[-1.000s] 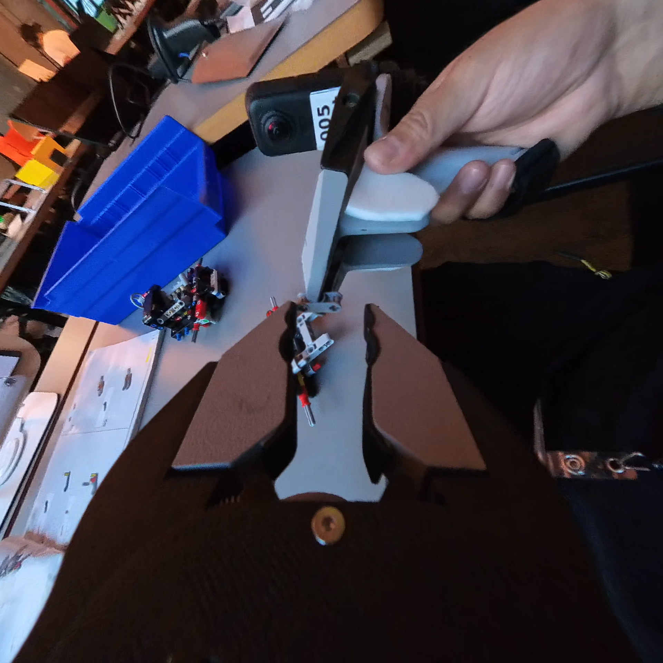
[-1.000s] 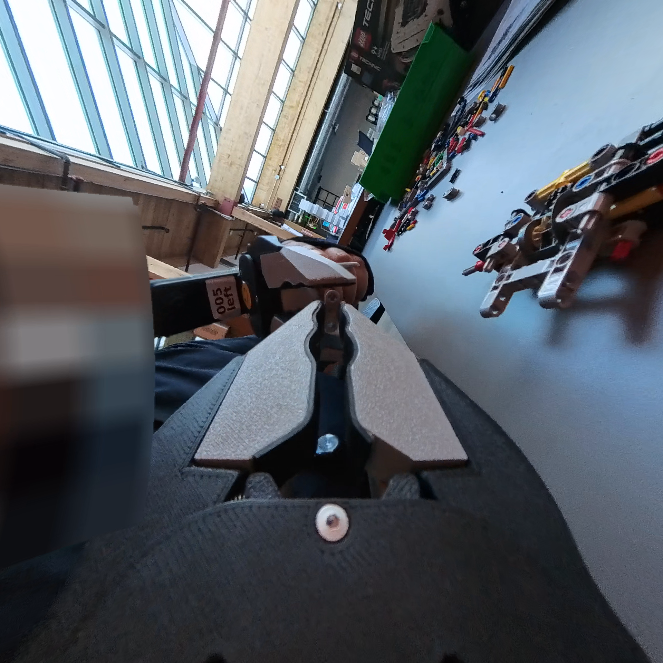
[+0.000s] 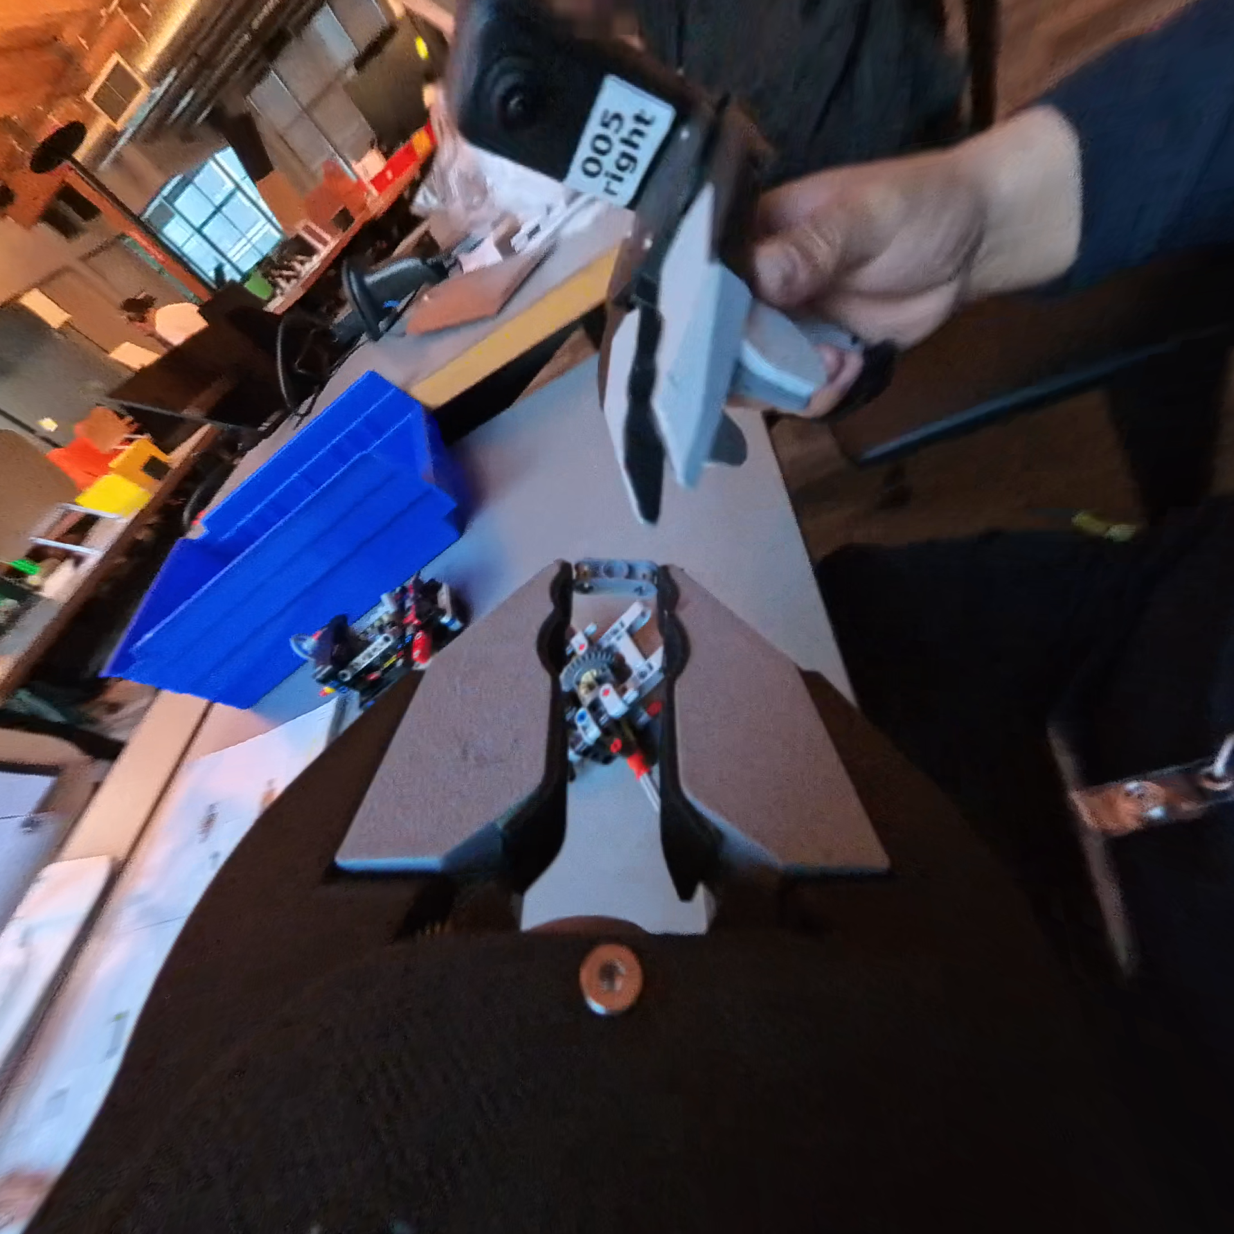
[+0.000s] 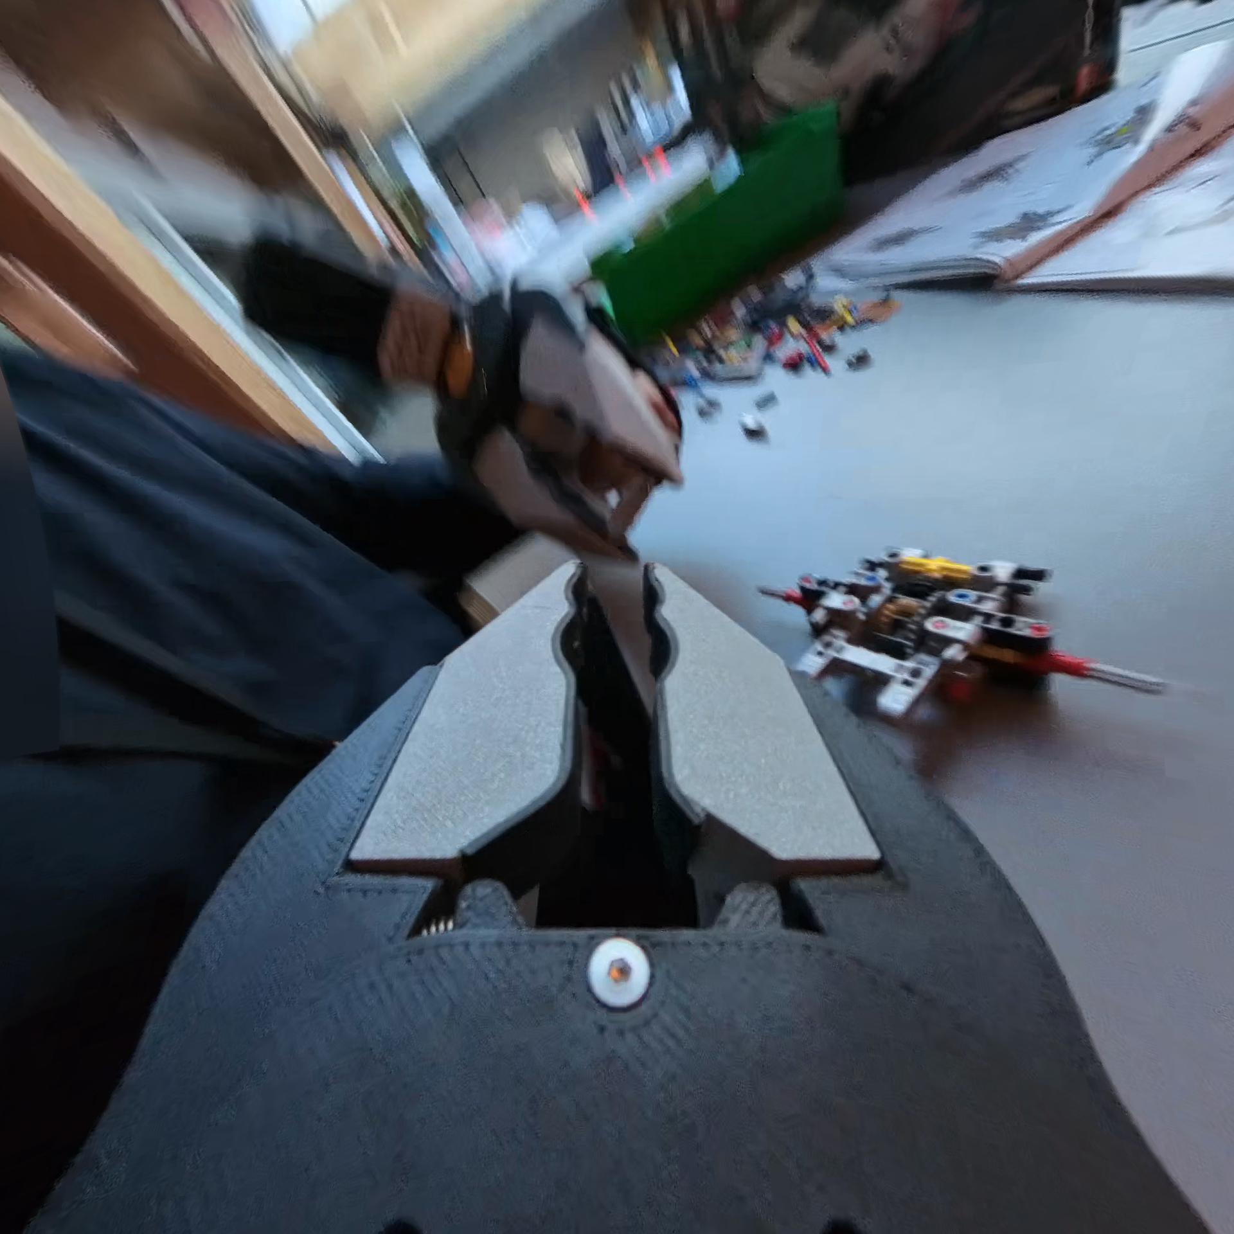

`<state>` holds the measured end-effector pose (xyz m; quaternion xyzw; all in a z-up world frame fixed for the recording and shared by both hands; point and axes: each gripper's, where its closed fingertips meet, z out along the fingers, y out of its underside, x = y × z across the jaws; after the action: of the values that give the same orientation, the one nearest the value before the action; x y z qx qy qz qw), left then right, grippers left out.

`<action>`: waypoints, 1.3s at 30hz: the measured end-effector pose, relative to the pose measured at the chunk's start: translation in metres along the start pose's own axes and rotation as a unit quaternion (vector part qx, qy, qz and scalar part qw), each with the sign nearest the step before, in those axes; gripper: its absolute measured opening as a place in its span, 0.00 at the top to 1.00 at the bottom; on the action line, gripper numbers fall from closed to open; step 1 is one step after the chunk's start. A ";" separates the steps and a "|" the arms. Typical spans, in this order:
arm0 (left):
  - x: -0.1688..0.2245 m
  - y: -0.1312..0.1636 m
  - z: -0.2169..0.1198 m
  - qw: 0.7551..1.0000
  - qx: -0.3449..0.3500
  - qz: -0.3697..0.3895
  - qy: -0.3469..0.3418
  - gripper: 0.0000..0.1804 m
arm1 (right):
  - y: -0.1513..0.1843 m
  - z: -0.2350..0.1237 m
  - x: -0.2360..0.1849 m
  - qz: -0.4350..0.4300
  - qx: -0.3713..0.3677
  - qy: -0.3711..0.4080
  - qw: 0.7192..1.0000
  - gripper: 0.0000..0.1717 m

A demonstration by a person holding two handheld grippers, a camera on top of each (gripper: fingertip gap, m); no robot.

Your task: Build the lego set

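Grey beam piece sits crosswise at the very tips of the left gripper, both fingertips pressing its ends, held up above the grey table. Bite is thin, right at the tip edge, so a bump or twist could pop it out and drop it, likely onto the small gear assembly lying on the table right below, visible between the fingers. Right gripper hangs just beyond, parted a little with nothing in it, close enough to knock the beam; picture is motion-blurred there. Farther left, a second brick build rests against a blue bin. Loose bricks, a green bin and open instruction booklet sit well apart across the table.
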<state>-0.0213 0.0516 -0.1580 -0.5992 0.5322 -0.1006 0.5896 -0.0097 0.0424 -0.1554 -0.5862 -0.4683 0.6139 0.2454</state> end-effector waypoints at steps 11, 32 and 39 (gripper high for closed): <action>0.012 0.006 0.013 0.999 -0.013 0.047 -0.001 0.87 | 0.007 0.021 0.007 0.092 0.002 -0.052 0.994 0.97; 0.006 0.085 -0.002 0.974 -0.192 -0.121 -0.014 0.80 | 0.023 -0.023 0.070 0.061 -0.043 0.156 0.985 0.98; 0.015 0.108 0.006 0.947 -0.251 -0.200 0.017 0.92 | 0.037 -0.033 0.087 0.021 -0.097 0.224 0.969 0.98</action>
<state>-0.0665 0.0716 -0.2551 -0.8200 0.4197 -0.0901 0.3786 0.0143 0.1098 -0.2256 -0.7398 -0.4462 0.4232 0.2731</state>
